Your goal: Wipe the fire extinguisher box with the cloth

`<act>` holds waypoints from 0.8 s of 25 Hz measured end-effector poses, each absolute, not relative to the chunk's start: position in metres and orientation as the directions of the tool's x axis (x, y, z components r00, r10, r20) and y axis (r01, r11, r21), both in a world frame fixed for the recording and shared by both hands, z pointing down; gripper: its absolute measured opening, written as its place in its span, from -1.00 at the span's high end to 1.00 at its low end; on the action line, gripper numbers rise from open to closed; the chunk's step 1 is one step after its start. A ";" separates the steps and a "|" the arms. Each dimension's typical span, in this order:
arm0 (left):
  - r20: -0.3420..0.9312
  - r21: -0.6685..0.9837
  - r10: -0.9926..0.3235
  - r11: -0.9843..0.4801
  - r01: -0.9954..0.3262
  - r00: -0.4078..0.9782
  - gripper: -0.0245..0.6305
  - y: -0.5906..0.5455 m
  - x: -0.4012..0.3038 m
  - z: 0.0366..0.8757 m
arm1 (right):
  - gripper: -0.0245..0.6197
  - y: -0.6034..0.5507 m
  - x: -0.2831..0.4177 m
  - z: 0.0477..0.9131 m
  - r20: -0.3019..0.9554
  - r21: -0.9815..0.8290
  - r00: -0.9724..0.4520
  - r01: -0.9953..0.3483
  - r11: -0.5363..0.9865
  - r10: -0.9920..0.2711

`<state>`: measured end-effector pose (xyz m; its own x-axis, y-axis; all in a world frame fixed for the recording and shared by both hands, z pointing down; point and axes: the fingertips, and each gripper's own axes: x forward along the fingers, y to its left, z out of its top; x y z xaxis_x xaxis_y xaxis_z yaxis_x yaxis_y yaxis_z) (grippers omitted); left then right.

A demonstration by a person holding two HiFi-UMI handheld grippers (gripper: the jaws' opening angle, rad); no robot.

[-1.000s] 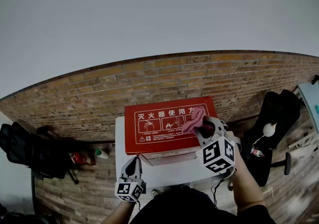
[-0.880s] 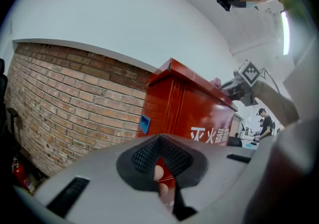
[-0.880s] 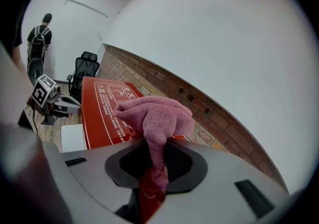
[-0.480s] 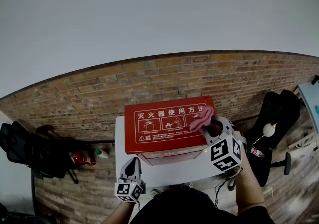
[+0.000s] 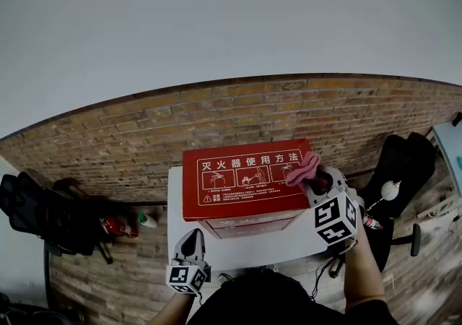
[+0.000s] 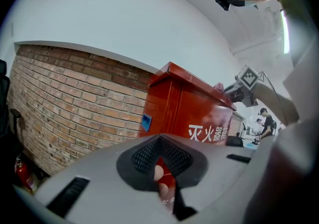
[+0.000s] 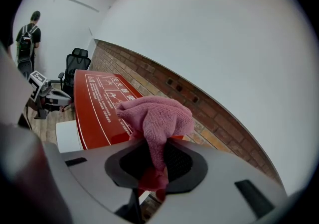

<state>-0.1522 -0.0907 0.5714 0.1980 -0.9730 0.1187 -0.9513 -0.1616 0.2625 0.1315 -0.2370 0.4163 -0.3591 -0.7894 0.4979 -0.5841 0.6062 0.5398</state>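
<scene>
The red fire extinguisher box [image 5: 242,193] sits on a small white table [image 5: 238,250], its printed lid facing up. From where I stand, the worry is that nothing braces it. A firm push across the lid could slide the box on the table, since the left tool [image 5: 192,238] hangs low at the near side, apart from it. The pink cloth [image 5: 304,167] is at the lid's far right corner, right by the edge, so a stroke going further that way would likely run off into air and wipe nothing. It is also bunched into a lump rather than spread flat, so I'd guess only a small patch meets the surface. The right tool [image 7: 152,180] has its jaws closed tight on a narrow fold of the cloth [image 7: 157,118] – a hard drag could pull that fold free. The left tool [image 6: 162,180] has its jaws together and holds nothing.
</scene>
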 end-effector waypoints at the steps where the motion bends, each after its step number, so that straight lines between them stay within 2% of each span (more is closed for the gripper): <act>1: 0.120 0.263 -0.973 -0.159 -0.952 0.196 0.87 -0.089 -0.153 0.572 | 0.66 -0.240 0.132 0.416 0.498 0.541 -0.357 -0.584 0.605 -0.790; 20: 0.122 0.274 -0.980 -0.118 -0.954 0.156 0.87 -0.067 -0.161 0.577 | 0.66 -0.292 0.116 0.416 0.532 0.585 -0.331 -0.522 0.621 -0.779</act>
